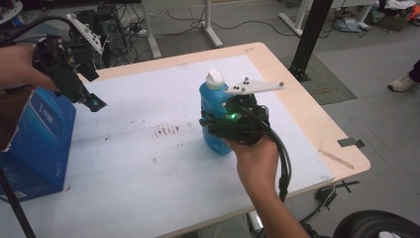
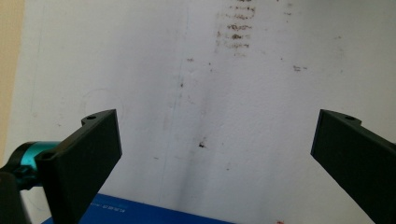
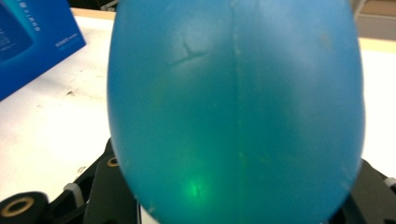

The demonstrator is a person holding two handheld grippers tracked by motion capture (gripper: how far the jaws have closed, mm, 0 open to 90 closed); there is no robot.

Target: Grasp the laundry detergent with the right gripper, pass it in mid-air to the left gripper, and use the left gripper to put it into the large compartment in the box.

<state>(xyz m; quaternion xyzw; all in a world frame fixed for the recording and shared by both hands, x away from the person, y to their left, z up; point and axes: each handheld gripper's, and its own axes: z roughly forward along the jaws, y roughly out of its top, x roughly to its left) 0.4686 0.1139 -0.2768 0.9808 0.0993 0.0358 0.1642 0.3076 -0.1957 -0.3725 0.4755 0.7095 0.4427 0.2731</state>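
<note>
Glossy plastic bottle [image 1: 214, 119], matt paper-like sheet [image 1: 148, 163] w/ stains, wood table [image 1: 317, 124].

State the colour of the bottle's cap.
White. The cap sits atop the blue bottle, clearest in the high view.

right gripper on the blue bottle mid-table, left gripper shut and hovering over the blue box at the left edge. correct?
Not quite: the left gripper is open, not shut. The left gripper view shows its jaws spread wide with bare white table between them. The rest holds: in the high view the right gripper is on the blue bottle, and the blue box sits at the left edge.
</note>
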